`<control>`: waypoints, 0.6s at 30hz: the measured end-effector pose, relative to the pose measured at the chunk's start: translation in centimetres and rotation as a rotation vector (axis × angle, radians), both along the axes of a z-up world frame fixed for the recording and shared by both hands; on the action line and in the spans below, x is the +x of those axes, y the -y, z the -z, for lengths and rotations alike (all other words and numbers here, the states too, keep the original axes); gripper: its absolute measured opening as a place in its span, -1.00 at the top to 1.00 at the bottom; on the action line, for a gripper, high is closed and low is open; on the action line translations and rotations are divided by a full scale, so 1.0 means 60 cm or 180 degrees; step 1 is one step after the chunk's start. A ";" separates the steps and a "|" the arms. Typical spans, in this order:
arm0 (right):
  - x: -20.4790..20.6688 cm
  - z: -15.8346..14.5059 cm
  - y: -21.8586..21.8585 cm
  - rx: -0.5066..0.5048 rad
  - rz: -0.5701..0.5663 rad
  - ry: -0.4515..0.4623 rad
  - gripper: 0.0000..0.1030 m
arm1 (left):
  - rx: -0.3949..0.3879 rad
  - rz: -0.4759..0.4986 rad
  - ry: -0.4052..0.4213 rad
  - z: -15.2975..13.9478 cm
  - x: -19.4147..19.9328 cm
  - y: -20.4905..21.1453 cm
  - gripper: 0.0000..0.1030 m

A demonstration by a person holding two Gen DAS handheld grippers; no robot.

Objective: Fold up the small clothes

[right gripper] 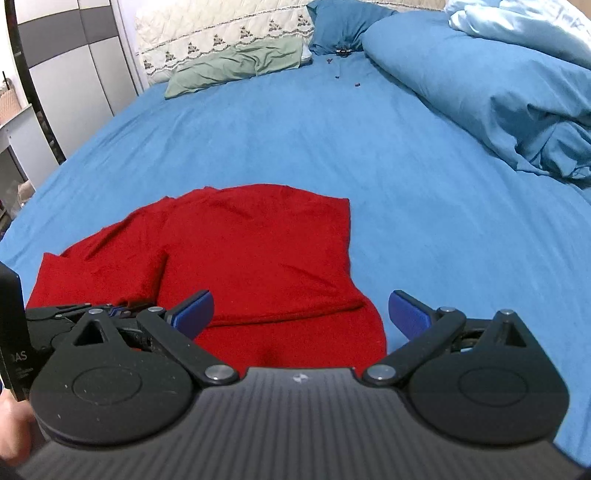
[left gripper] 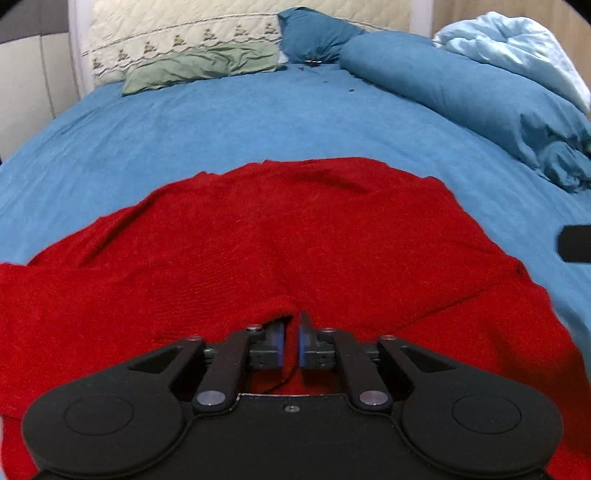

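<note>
A red knit garment point(left gripper: 280, 236) lies spread on the blue bed sheet point(left gripper: 258, 122). My left gripper point(left gripper: 291, 336) is shut on a fold of the garment's near edge, which bunches up between the blue pads. In the right wrist view the red garment point(right gripper: 266, 258) lies partly folded, with one layer's edge running across its near part. My right gripper point(right gripper: 299, 310) is open, its blue fingers point(right gripper: 194, 308) spread wide just above the garment's near right corner. The left gripper point(right gripper: 110, 314) shows low at the left of that view.
A rolled blue duvet point(left gripper: 461, 99) and a light blue blanket point(left gripper: 517, 48) lie along the right side. A green cloth point(left gripper: 199, 68) and a cream quilted pillow point(left gripper: 177, 33) sit at the head. Small dark bits point(right gripper: 343, 51) lie near the pillows. A wardrobe point(right gripper: 62, 66) stands left.
</note>
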State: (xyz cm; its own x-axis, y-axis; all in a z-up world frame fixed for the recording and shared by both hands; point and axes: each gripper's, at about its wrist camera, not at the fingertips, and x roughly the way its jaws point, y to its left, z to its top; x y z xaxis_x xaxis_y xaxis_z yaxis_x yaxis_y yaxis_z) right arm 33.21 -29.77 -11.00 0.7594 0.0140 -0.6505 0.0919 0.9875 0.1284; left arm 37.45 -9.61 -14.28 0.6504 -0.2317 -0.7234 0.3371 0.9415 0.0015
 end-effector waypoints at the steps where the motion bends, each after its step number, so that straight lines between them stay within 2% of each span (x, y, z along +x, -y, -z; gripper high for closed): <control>1: 0.000 -0.002 -0.002 0.0008 -0.0028 0.0014 -1.00 | -0.0020 0.0077 0.0008 -0.010 -0.007 -0.016 0.21; 2: 0.001 -0.006 -0.003 0.0014 -0.0059 0.0036 -1.00 | -0.0042 0.0160 0.0053 -0.020 -0.019 -0.027 -0.13; 4: 0.003 -0.015 -0.008 -0.0009 -0.0133 0.0093 -1.00 | 0.0048 0.0260 0.0188 -0.043 -0.046 -0.060 -0.40; 7: 0.009 -0.027 -0.035 -0.0184 -0.0382 0.0130 -1.00 | 0.0244 0.0218 0.0275 -0.065 -0.074 -0.120 -0.44; 11: 0.032 -0.023 -0.113 -0.0598 -0.0909 0.0114 -1.00 | 0.0355 -0.0337 0.0332 -0.051 -0.076 -0.228 -0.43; 15: 0.064 0.008 -0.210 -0.0876 -0.1397 -0.0007 -1.00 | 0.0119 -0.0808 0.0066 -0.005 -0.065 -0.305 -0.40; 18: 0.085 0.036 -0.281 -0.1208 -0.1651 -0.0059 -1.00 | 0.0052 -0.0892 -0.0029 0.008 -0.053 -0.323 -0.39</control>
